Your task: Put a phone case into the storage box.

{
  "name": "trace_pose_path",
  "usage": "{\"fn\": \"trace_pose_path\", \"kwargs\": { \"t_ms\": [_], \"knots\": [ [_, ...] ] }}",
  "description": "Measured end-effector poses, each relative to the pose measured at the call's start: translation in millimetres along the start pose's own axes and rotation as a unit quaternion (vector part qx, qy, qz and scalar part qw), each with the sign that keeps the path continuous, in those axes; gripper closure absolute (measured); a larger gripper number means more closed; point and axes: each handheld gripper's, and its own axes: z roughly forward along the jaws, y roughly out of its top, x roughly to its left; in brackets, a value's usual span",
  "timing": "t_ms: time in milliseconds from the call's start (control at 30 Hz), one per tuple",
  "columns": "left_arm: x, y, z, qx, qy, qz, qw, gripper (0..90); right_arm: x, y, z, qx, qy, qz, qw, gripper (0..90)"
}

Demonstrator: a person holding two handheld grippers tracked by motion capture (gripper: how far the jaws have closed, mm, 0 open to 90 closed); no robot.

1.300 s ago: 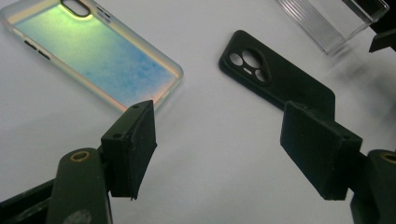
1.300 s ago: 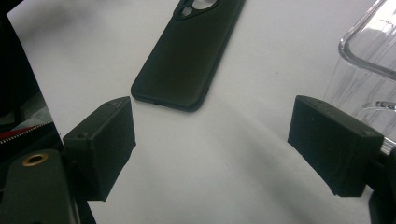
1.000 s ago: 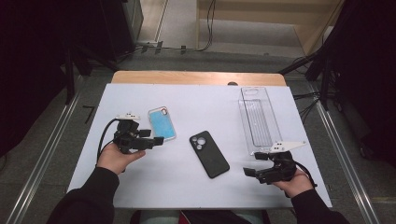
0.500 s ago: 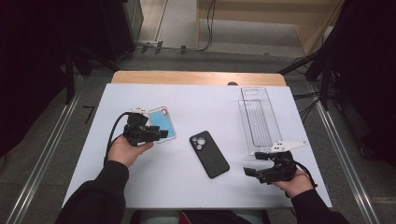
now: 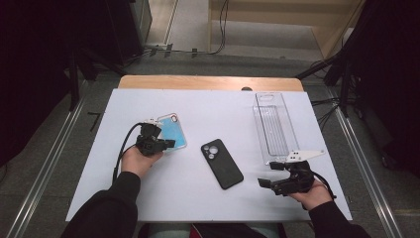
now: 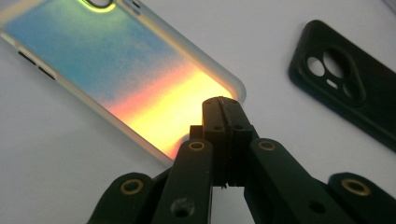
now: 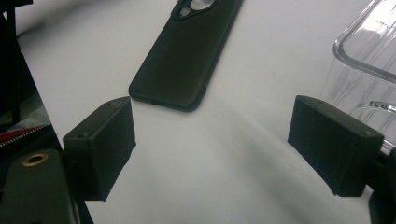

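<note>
Closest to the person, the right hand-held gripper (image 5: 266, 183) sits low at the near right of the bench (image 5: 218, 106), jaws spread wide with nothing between them. In the right gripper view those jaws point toward the black phone case (image 7: 187, 60), which lies flat with its camera end away from the gripper. I'd say it waits there so as to be ready for that case without crowding the other hand.

A little farther in, near the middle of the bench, the black phone case (image 5: 222, 163) lies at a slant, camera cut-out toward the far side, well apart from both grippers.

To the left and slightly beyond, the left hand-held gripper (image 5: 169, 144) is clenched tight, jaws pressed together. Its tip rests over the near corner of the iridescent phone case (image 6: 126, 79), which lies face-down on the bench and shows blue running to yellow and red. Nothing is pinched; my guess is the shut tip is set there to nudge or pin the case, since a flat thin shell gives little edge to grab. Whether it presses on the case or just hovers, I cannot tell.

Farthest off, on the right, a clear plastic tray (image 5: 274, 124) stands lengthwise and looks empty, likely the place these cases are bound for.
</note>
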Motion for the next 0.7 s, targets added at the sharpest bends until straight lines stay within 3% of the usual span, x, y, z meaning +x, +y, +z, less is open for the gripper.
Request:
{"fn": "trace_pose_path", "kwargs": {
  "t_ms": [333,700],
  "knots": [
    [4.6,-1.8,3.0,0.009,0.016,0.002,0.9998,90.0,0.3,0.1,-0.1,0.002,-0.002,0.001,1.0000,13.2],
    [20.3,-8.3,-4.7,0.014,0.027,-0.016,0.9994,90.0,0.8,0.4,-0.6,-0.001,-0.003,0.001,1.0000,13.2]
  ]
}}
